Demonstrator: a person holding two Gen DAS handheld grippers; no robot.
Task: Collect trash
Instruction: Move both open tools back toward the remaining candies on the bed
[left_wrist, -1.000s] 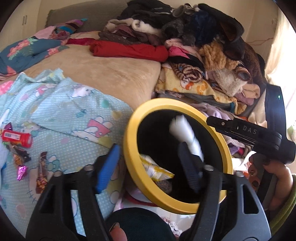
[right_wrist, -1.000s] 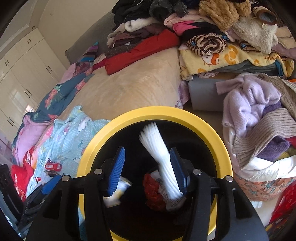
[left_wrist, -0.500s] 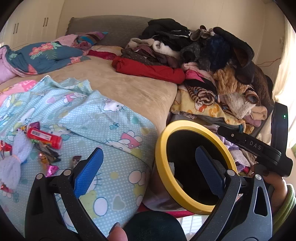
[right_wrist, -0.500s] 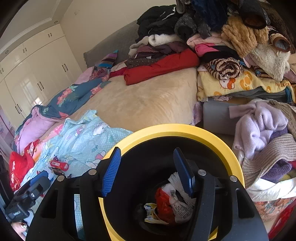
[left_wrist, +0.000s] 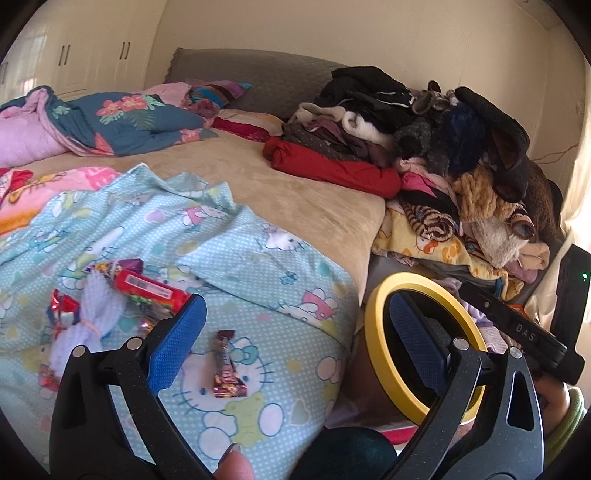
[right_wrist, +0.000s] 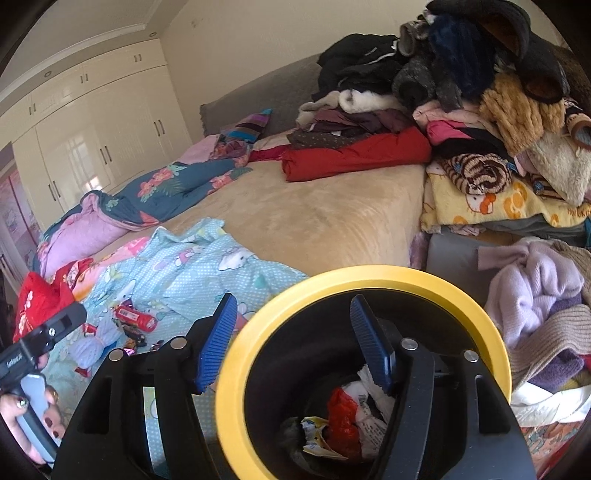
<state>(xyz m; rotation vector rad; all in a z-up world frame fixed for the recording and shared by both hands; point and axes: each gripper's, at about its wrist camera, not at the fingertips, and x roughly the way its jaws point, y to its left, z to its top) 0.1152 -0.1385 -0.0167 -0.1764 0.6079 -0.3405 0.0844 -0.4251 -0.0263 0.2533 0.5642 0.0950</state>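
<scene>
Trash left to collect lies on the pale blue cartoon-print blanket (left_wrist: 229, 258) on the bed: a white tied bundle (left_wrist: 92, 317), a red printed tube wrapper (left_wrist: 147, 291), a small brown candy wrapper (left_wrist: 226, 373). Left claw (left_wrist: 291, 339) is released and empty; lower it squarely over that candy wrapper, pinching no cloth. Right claw (right_wrist: 295, 343), jaws opening and empty, straddles the black bin's yellow rim (right_wrist: 369, 277).

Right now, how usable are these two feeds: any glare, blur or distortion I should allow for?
Left wrist view: sharp, heavy fisheye bowing at the edges, window glare washing out the right margin beside the clothes pile; the wrappers are readable. Right wrist view: also sharp, the wardrobe doors reflect bright light, and the bin interior is dark but its trash shows.
</scene>
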